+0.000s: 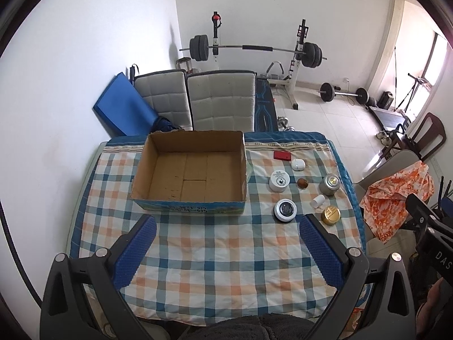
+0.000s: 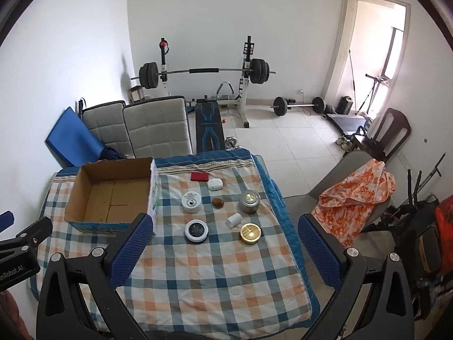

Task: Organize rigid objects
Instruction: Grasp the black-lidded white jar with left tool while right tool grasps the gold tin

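An open, empty cardboard box (image 1: 188, 170) (image 2: 110, 191) stands at the far left of the checked tablecloth. To its right lie a red flat case (image 1: 282, 155) (image 2: 199, 176), a white earbud case (image 1: 297, 165) (image 2: 215, 184), a white jar (image 1: 279, 180) (image 2: 191, 201), a brown nut-like ball (image 1: 302, 183) (image 2: 218, 203), a silver tin (image 1: 330, 184) (image 2: 249, 201), a small white bottle on its side (image 1: 317, 201) (image 2: 234, 220), a black-lidded jar (image 1: 285, 210) (image 2: 196, 231) and a gold tin (image 1: 330, 215) (image 2: 250, 233). My left gripper (image 1: 226, 243) and right gripper (image 2: 226, 243) are open, empty, above the near table.
The checked cloth (image 1: 226, 257) covers the whole table. Two padded chairs (image 1: 220, 99) stand behind it. A chair with an orange cloth (image 2: 354, 198) stands at the right. A barbell rack (image 2: 203, 76) and weights stand on the floor beyond.
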`<state>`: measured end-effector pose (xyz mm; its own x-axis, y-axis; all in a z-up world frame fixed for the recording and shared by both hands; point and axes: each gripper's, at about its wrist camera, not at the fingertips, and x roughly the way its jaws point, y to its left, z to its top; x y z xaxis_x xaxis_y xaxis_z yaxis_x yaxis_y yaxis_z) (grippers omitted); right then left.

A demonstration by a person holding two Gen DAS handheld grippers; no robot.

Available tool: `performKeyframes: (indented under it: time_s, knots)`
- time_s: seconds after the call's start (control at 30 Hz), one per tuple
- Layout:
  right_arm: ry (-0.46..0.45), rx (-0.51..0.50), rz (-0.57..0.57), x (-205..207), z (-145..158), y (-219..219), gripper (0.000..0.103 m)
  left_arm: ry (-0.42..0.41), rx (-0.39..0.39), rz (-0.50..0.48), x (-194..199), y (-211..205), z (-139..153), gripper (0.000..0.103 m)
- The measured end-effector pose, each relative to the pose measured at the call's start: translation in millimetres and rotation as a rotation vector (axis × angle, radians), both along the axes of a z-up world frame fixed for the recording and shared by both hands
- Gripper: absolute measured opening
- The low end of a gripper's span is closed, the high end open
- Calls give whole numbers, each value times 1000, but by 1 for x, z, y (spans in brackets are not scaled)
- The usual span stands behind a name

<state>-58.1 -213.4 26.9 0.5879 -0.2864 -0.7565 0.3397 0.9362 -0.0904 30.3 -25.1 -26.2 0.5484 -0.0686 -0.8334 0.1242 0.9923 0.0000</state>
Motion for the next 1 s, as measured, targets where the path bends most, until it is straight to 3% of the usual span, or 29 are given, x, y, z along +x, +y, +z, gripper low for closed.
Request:
performKeyframes:
  time_s: [0.17, 0.3, 0.6, 0.73, 0.9, 1.0]
  knots:
    - [122, 21, -88, 25, -45, -48, 103, 95, -1, -54, 41, -38, -39, 103]
    - [226, 44, -121, 49, -94, -84, 103, 209, 16, -79, 81, -71, -93, 103]
    - [445, 157, -138, 123, -240, -148, 103, 514, 36, -140, 154, -142, -228, 103]
    - [533, 255, -155, 154, -312, -172, 103, 630, 60, -151, 175, -164, -288, 103]
    - [619, 370, -194, 174, -377, -192, 101, 743, 95, -173, 193, -190, -349, 103]
    - [671, 411, -218, 182, -410, -200, 96, 772, 131, -184, 197, -199, -371, 103]
